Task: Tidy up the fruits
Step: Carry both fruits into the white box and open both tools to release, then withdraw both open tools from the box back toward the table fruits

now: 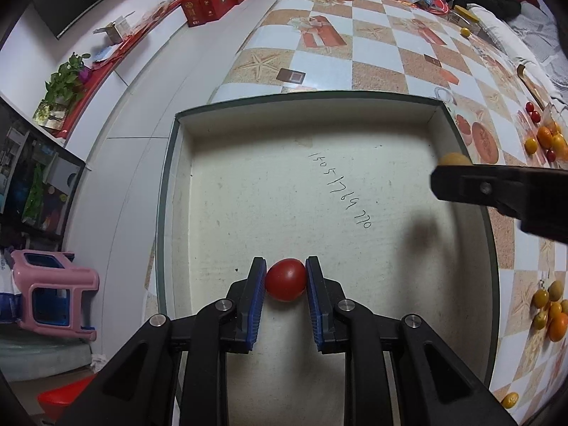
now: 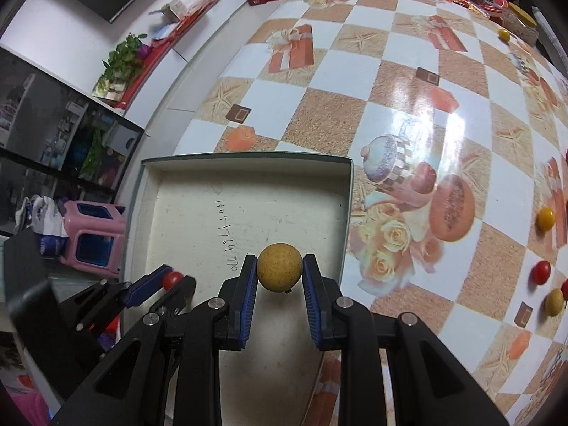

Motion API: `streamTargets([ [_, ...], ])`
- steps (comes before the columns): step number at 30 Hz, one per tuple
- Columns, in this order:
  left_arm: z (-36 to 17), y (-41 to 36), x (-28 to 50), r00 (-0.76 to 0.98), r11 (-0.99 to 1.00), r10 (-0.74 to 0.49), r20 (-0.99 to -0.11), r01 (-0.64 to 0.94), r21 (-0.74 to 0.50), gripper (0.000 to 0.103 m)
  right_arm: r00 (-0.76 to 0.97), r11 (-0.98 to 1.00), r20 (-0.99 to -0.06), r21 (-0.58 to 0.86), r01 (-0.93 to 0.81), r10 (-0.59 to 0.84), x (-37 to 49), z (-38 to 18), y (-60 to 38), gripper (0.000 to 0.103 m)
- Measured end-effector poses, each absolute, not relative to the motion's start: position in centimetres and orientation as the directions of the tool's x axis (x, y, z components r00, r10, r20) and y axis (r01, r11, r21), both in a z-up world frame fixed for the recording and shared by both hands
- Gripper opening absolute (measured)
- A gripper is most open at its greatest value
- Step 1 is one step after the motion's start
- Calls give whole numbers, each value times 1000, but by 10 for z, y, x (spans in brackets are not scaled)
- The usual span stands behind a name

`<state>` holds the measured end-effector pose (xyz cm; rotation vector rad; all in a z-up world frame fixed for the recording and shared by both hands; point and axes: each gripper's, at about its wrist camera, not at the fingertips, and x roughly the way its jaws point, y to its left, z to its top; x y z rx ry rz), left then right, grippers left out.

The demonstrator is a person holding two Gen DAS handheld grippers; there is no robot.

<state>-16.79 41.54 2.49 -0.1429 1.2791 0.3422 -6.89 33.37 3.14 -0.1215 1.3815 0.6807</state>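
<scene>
Left gripper (image 1: 285,278): nearest the left wrist camera; its blue pads (image 1: 258,285) are closed narrowly on a red tomato (image 1: 285,279), touching it on both sides. It also shows in the right wrist view, low at the left (image 2: 174,280), with the tomato (image 2: 174,278) between its tips.
Red tomato: held over the near part of the box floor; whether it touches the floor cannot be told.
Right gripper (image 2: 279,272): blue pads (image 2: 248,284) closed on a round tan fruit (image 2: 279,271), contact on both sides. In the left wrist view it enters from the right edge as a black finger (image 1: 497,191), with the fruit (image 1: 453,159) partly showing just behind its tip.
Tan fruit: held above the right side of the box, near the right wall.
Box (image 1: 170,177): shallow, open-topped, pale inside with green edging; handwritten digits (image 1: 340,188) on the floor. It sits on the table's near left part. No loose fruit is seen on its floor.
Table (image 2: 355,81): glossy checked cloth of white and sandy squares with printed gifts and a teapot.
Loose fruit, left wrist view: a cluster of orange and yellow fruit with small red tomatoes (image 1: 546,138) at the right edge; a second orange cluster (image 1: 550,309) lower right; one yellow fruit (image 1: 465,31) far off.
Loose fruit, right wrist view: a yellow fruit (image 2: 545,218), a red tomato (image 2: 540,272) and a tan fruit (image 2: 554,302) spread apart at the right, well clear of the box.
Surroundings: pink stool (image 1: 53,294) on the floor to the left; red boxes (image 1: 209,1) and a potted plant (image 1: 67,78) on a ledge.
</scene>
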Motion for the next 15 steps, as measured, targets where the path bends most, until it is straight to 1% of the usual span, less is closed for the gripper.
streamTargets([
  [2, 25, 415, -170, 250, 943, 169, -953, -324, 82, 26, 29, 804, -937, 284, -523, 349, -66, 26, 340, 28],
  [4, 25, 416, -172, 245, 941, 173, -954, -327, 87, 64, 20, 798, -947, 260, -543, 322, -64, 20, 347, 28],
  [5, 26, 417, -173, 249, 937, 185, -951, -335, 94, 89, 14, 796, -951, 250, -551, 308, -65, 18, 350, 32],
  [7, 29, 418, -178, 274, 934, 203, -940, -342, 102, 89, 7, 796, -958, 235, -558, 287, -66, 13, 354, 42],
  [8, 28, 418, -178, 268, 937, 193, -944, -335, 97, 89, 2, 795, -956, 241, -557, 292, -66, 13, 355, 45],
  [9, 26, 419, -179, 255, 937, 191, -948, -335, 99, 89, -4, 794, -954, 251, -554, 299, -66, 12, 356, 51],
  [10, 24, 419, -181, 248, 937, 188, -950, -336, 98, 89, -16, 791, -950, 270, -549, 313, -66, 10, 356, 59],
  [11, 23, 419, -182, 242, 937, 180, -953, -336, 92, 89, -22, 790, -946, 284, -544, 324, -65, 10, 356, 62],
  [13, 23, 419, -184, 239, 938, 180, -954, -333, 94, 89, -19, 791, -935, 309, -528, 353, -63, 13, 356, 75],
  [15, 24, 417, -184, 240, 939, 180, -954, -332, 94, 89, -7, 789, -922, 335, -515, 387, -61, 20, 356, 83],
])
